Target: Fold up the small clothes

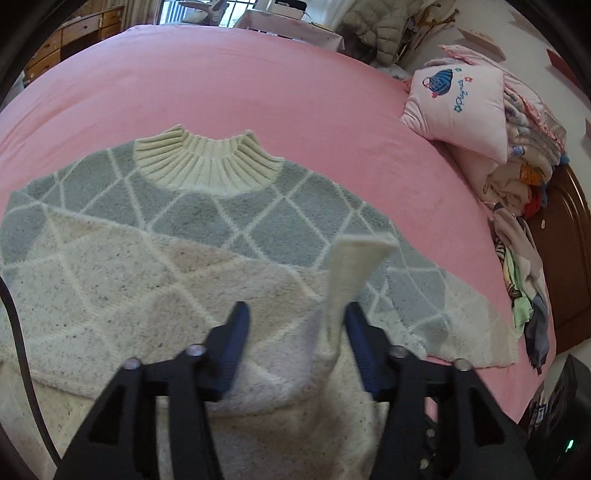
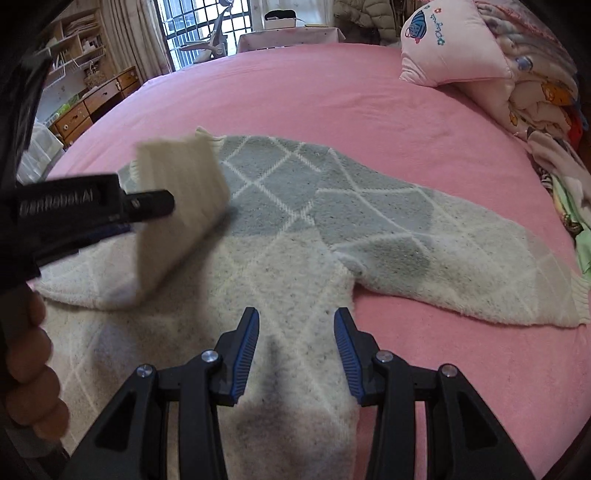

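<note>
A grey and cream diamond-patterned sweater [image 1: 155, 236] lies flat on the pink bed [image 1: 258, 81], ribbed collar [image 1: 207, 162] at the far side. My left gripper [image 1: 295, 325] hovers open over its chest. The folded-in sleeve's cream ribbed cuff [image 1: 354, 266] stands up against the right finger, and the left finger is well clear of it. In the right wrist view the same cuff [image 2: 181, 195] hangs blurred in front of my left gripper [image 2: 162, 203]. My right gripper [image 2: 295, 328] is open just above the sweater's side [image 2: 288, 273], nothing pinched. The other sleeve [image 2: 443, 240] stretches out to the right.
A pink embroidered pillow [image 1: 458, 99] tops a pile of folded and loose clothes [image 1: 517, 221] along the bed's right edge, beside a wooden headboard [image 1: 569, 258]. A hand [image 2: 29, 350] holds the left gripper's handle. Wooden drawers [image 2: 92, 107] and a barred window [image 2: 207, 26] stand beyond the bed.
</note>
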A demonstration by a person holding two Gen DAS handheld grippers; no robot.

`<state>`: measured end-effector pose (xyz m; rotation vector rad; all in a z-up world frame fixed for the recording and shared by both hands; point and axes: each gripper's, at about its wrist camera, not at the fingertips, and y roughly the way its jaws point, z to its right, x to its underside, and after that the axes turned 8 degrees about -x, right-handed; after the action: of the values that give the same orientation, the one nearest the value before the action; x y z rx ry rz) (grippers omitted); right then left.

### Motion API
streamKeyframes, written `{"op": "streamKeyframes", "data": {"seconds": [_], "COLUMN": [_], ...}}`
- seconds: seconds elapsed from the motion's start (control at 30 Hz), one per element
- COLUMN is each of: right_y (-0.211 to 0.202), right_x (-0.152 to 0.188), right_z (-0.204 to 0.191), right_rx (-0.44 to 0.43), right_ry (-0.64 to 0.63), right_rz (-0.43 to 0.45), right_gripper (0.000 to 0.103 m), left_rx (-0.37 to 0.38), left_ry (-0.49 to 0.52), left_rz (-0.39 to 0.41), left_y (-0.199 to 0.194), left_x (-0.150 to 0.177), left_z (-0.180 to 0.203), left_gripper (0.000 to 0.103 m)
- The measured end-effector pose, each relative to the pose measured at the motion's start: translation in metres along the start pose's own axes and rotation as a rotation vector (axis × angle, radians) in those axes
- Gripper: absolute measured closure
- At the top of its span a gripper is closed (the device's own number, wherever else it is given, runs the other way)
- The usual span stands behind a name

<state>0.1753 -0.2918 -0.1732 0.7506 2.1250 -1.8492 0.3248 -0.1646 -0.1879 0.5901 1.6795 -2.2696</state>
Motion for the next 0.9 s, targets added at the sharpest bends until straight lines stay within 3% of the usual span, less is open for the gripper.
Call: {"op": "streamKeyframes", "data": {"seconds": [0.17, 0.3, 0.43, 0.57, 0.73, 0.9], "right_y": [0.004, 0.006, 0.003, 0.002, 0.012, 0.029], "right_x": [-0.013, -0.025, -0.032, -0.036, -0.043, -0.048], "right_z": [0.000, -0.002, -0.003, 0.006, 0.033, 0.041], "right_rx": [-0.057, -0.124, -0.154, -0.117, -0.119, -0.151], "right_ry": [0.014, 0.051, 0.073, 0.083, 0.145, 0.170], "right_rz": [0.005, 0.013, 0.023, 0.021, -0.013, -0.059], "right_gripper": [0.058, 0.052, 0.040, 0.037, 0.037, 0.037], "left_rx": [-0.047, -0.168, -0.351, -0.468, -0.437, -0.361], "left_ry": [-0.005, 0.020, 0.062, 0.062, -0.036, -0.121], "left_rz": [0.036, 0.108, 0.166, 0.125, 0.009, -0.015], "left_y": [-0.031, -0.071, -0.101, -0.108, -0.089, -0.076], "left_x": [0.000, 0.004, 0.021, 0.041, 0.058, 0.066], "left_z": [-0.039, -0.083, -0.128, -0.180, -0.226, -0.245], "left_gripper": [0.044, 0.037, 0.031, 0.031, 0.031, 0.031]}}
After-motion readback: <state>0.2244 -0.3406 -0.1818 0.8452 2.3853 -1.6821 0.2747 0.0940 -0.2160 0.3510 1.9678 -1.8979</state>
